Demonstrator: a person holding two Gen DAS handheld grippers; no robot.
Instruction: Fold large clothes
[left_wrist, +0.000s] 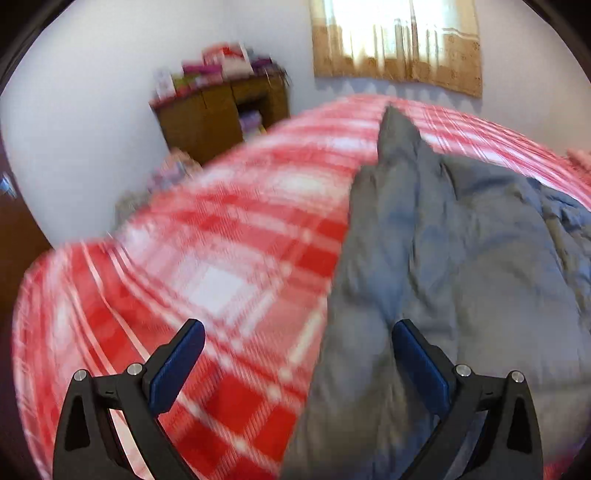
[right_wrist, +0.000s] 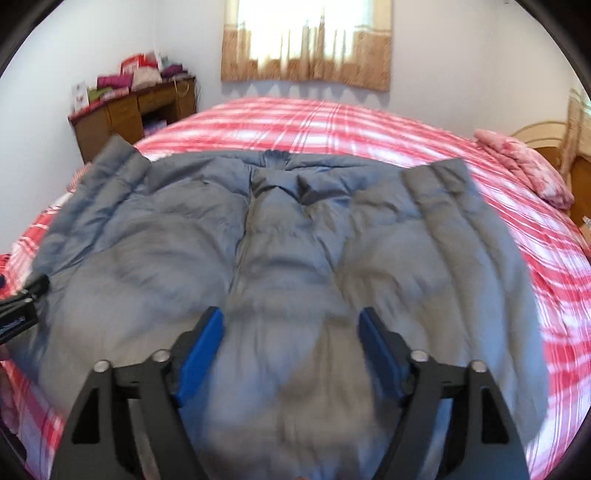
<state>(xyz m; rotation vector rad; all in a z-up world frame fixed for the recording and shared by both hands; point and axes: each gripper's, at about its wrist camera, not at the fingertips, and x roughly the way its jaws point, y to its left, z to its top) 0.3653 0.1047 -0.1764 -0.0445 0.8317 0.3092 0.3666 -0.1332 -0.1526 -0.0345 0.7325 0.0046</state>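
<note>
A large grey-blue padded jacket lies spread out on a bed with a red and white plaid cover, both sleeves angled up and away. My right gripper is open and empty above the jacket's lower middle. My left gripper is open and empty over the jacket's left edge, its left finger above the plaid cover. The left gripper's body shows at the left edge of the right wrist view. Both views are blurred.
A wooden desk with piled items stands against the wall at the back left. A curtained window is behind the bed. A pink pillow and a wooden headboard lie at the right.
</note>
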